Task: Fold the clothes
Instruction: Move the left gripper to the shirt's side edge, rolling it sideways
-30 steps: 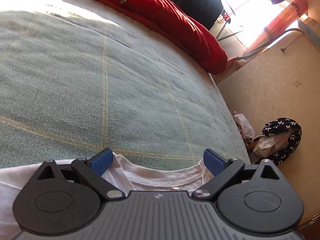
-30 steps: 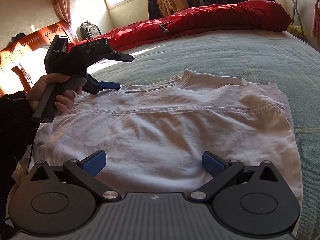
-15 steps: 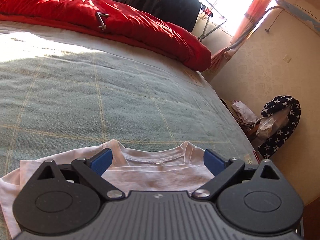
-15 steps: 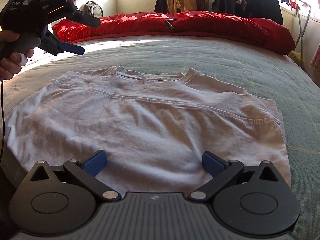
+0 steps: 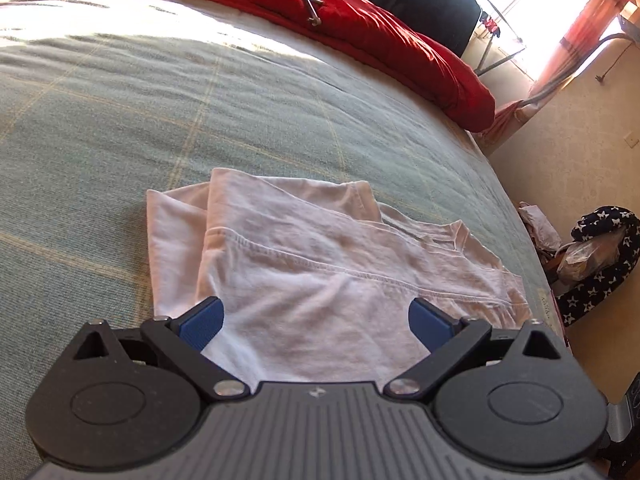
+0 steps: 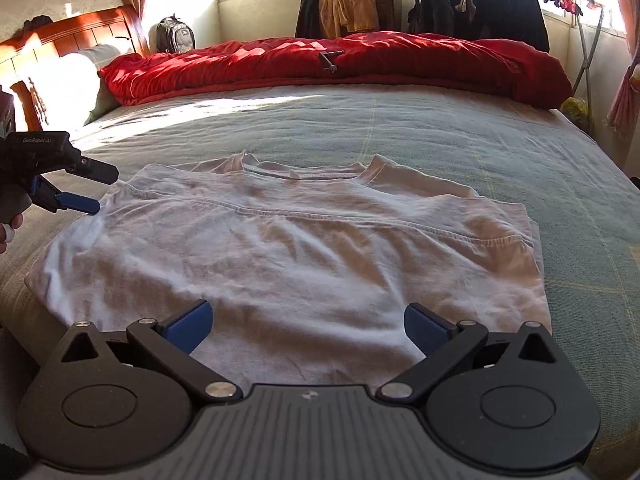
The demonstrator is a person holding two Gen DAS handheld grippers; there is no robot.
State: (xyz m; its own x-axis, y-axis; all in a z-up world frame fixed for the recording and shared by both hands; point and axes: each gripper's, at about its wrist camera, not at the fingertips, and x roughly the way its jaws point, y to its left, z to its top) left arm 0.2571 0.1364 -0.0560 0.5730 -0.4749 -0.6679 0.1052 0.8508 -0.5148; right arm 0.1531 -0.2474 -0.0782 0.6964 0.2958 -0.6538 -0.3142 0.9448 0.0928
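While wrinkled white cotton T-shirt [image 6: 304,248] lies flat — woven green bedspread [image 6: 460,132] beneath

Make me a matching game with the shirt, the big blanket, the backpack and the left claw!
Things:
1. T-shirt
2. Quilt
3. Backpack
4. Left claw

Places or states:
A. bunched along the bed's far side
B. open, at the shirt's left edge
C. spread on the green bedspread
D. by the headboard, under the window

Pairs: 1-C, 2-A, 3-D, 4-B
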